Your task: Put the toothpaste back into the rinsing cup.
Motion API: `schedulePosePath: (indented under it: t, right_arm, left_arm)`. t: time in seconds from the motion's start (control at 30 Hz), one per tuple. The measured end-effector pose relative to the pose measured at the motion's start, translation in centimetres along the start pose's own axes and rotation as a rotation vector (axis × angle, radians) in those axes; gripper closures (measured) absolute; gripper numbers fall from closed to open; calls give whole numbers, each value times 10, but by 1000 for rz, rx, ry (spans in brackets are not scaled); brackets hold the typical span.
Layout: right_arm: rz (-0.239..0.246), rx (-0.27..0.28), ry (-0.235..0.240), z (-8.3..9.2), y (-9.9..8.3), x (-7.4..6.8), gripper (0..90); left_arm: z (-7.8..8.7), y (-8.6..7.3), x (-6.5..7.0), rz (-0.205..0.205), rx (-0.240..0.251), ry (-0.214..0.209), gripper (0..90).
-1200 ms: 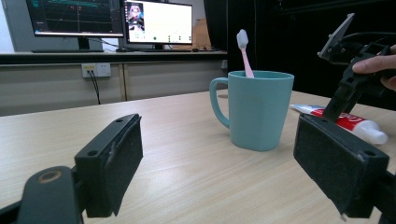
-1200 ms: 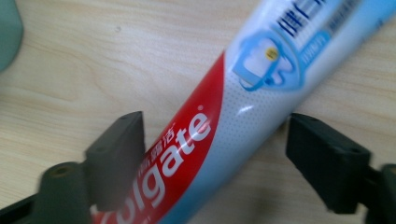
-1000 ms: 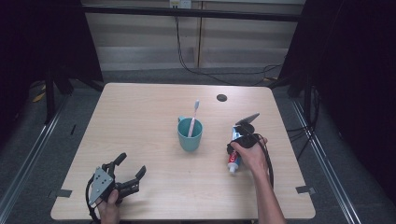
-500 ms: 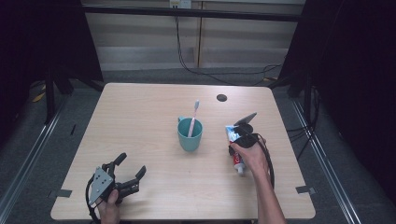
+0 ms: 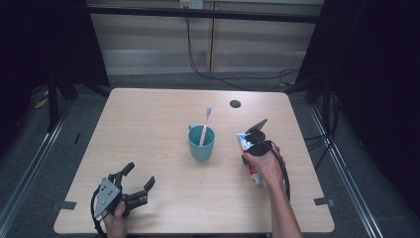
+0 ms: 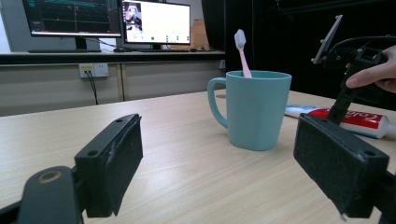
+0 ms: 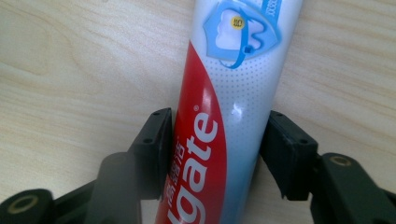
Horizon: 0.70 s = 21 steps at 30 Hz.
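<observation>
From the high view, the right gripper points down on the toothpaste tube lying at the right of the pale wooden table, right of the teal mug holding a pink toothbrush; the left gripper rests at the near left, jaws wide and empty. The left gripper view looks between those spread jaws at the mug and tube, with lit monitors on a far counter. In the right gripper view the jaws, which have just been closing, clamp both sides of the red-and-white tube, its white lettering reading "gate".

Bare tabletop leftward (mug mid-table, toothbrush upright).
</observation>
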State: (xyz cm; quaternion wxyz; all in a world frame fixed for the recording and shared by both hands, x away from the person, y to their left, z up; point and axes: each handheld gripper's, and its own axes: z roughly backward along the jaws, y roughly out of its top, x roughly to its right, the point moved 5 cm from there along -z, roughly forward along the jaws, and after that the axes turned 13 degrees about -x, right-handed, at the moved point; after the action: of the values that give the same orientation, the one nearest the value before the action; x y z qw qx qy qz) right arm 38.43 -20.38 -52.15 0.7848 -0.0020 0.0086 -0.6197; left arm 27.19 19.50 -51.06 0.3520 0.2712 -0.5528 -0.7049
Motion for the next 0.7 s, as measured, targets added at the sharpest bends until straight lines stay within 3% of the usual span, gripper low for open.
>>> schedulePosePath:
  t: [0.33,0.4,0.6,0.7]
  right_arm:
    - [60,0,-1,5,-2,1,646]
    - [59,11,12,5,-3,1,668]
    - [76,17,-11,8,-4,0,705]
    - [68,33,10,8,-6,0,713]
  left_arm:
    - [0,0,0,-2,0,0,156]
    - [0,0,0,-2,-2,0,156]
    - [0,0,0,-2,-2,-3,156]
    - [0,0,0,-2,0,-3,156]
